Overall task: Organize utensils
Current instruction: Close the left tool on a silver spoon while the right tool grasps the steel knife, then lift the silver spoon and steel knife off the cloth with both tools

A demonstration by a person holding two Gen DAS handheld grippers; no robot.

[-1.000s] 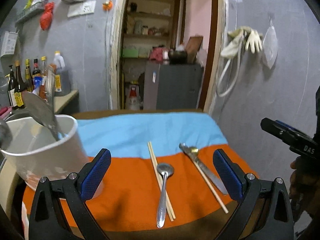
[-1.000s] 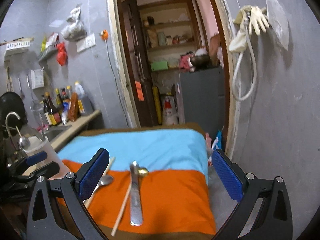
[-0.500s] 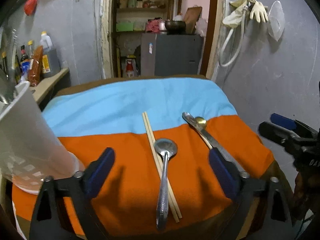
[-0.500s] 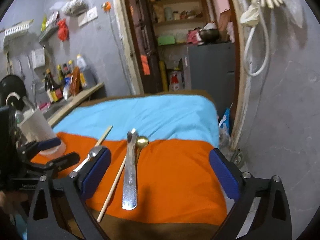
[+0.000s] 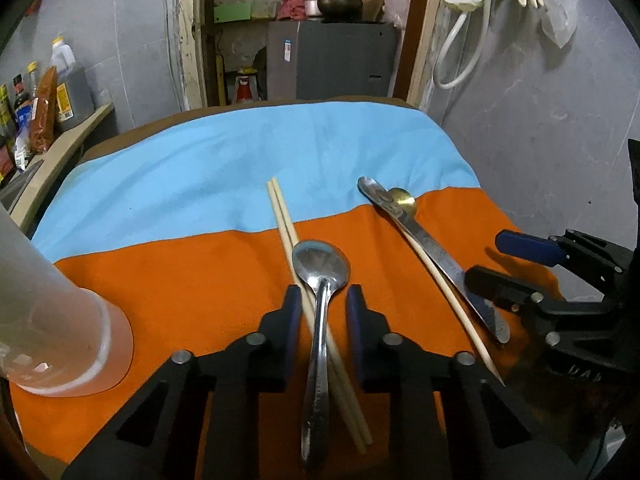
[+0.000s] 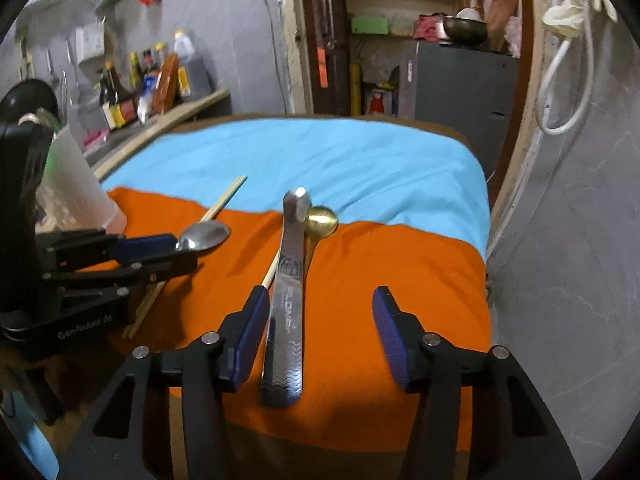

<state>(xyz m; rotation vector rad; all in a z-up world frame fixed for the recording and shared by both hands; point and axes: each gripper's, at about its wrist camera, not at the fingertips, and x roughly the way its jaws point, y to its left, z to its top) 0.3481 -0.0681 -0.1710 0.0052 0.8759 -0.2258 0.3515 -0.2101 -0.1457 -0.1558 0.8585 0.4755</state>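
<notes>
A: What's laid out?

B: A bench draped in blue-and-orange cloth point(image 5: 168, 280), with a translucent white plastic cup point(image 5: 44, 312) at its left.

A: And the tongs?

B: Both tilt downward, closing. The left tongs point(image 5: 320, 312) straddle the steel spoon point(image 5: 318, 320) and wooden chopsticks point(image 5: 288, 236), not gripping yet. The right tongs point(image 6: 318, 336) flank the flat steel utensil point(image 6: 288, 304). Best to pinch one handle only.

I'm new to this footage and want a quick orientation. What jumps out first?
A two-coloured cloth, blue behind and orange in front, with utensils on it. The left gripper is closing around a silver spoon crossing a pair of chopsticks. The right gripper is closing over a flat metal utensil.
</notes>
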